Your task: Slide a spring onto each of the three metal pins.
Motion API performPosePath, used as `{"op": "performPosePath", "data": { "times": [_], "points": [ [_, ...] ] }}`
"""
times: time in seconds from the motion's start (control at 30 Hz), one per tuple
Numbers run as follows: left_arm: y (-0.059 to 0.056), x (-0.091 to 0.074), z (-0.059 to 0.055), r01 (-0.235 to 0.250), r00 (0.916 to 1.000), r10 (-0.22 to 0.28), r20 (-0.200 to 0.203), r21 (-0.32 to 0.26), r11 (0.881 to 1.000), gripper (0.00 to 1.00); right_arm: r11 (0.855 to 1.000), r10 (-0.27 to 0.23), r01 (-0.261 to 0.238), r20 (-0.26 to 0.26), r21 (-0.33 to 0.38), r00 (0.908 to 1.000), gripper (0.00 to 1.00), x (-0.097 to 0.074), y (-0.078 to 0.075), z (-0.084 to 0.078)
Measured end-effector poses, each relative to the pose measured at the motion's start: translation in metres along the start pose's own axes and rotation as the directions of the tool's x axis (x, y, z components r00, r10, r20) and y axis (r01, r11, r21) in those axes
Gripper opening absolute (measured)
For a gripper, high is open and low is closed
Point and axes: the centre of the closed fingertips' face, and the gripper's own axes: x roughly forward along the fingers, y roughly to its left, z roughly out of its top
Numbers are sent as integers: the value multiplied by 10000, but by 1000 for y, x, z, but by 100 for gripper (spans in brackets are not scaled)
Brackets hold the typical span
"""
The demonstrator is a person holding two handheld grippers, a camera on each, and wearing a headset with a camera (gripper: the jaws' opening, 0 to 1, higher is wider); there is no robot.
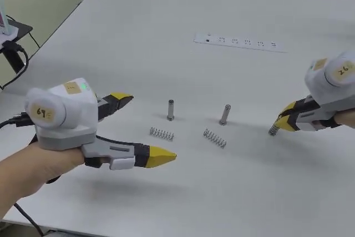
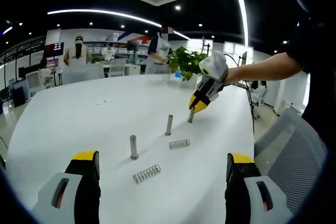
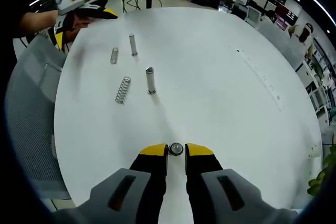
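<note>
Between the tips of the right claw (image 1: 283,124) (image 3: 176,146) stands the third spring (image 1: 273,130) (image 3: 176,149), a short coiled piece upright on the white table (image 1: 166,26). The yellow-tipped jaws are drawn in to a narrow gap on either side of it and its round metal top shows between them in the right gripper view; whether a pin runs up inside the coil I cannot tell. The left gripper view shows the same claw (image 2: 199,104) from afar, tilted down with the coil (image 2: 190,115) at its tip. The left claw (image 1: 145,129) (image 2: 161,157) is held in a hand (image 1: 39,165) above the table with its jaws spread wide and nothing between them. Just ahead of its tips lies the first spring (image 1: 161,134) (image 2: 146,173) (image 3: 114,55), flat on the table, and just beyond that the near pin (image 1: 170,110) (image 2: 133,146) (image 3: 133,44) stands upright and bare. Further from this claw, toward the right one, the second spring (image 1: 214,138) (image 2: 179,144) (image 3: 122,89) lies on its side near the foot of the far pin (image 1: 224,114) (image 2: 169,124) (image 3: 150,80), also upright and bare. Well beyond both claws a white power strip (image 1: 241,42) lies flat on the table.
</note>
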Motion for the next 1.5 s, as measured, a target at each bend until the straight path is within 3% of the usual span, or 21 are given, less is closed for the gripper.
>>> {"op": "performPosePath", "data": {
  "times": [0.5, 0.67, 0.87, 1.13, 1.27, 1.5],
  "points": [
    [-1, -1, 5, -32, 10000, 32, 80, 60, 10000, 98, 9971, -625, 587, 800, 483, 9948, 25, -13, -3, 6],
    [-1, -1, 6, -53, 9999, 52, 91, 32, 10000, 98, 9919, -817, 675, 1339, 1076, 9876, 29, -19, -2, 9],
    [1, -3, 7, -116, 9998, 116, 141, -42, 9999, 98, 9898, -926, 720, 1708, 1231, 9809, 30, -26, 5, 12],
    [1, -2, 8, -101, 9998, 102, 161, -56, 9999, 98, 9852, -1026, 641, 2476, 1587, 9634, 30, -37, 16, 26],
    [1, -2, 9, -90, 9998, 91, 187, -65, 9999, 98, 9856, -1007, 622, 2499, 1575, 9630, 31, -38, 21, 27],
    [0, -3, 8, -83, 9999, 84, 142, -63, 9999, 98, 9851, -1055, 611, 2844, 1607, 9529, 30, -42, 31, 31]
  ]
}}
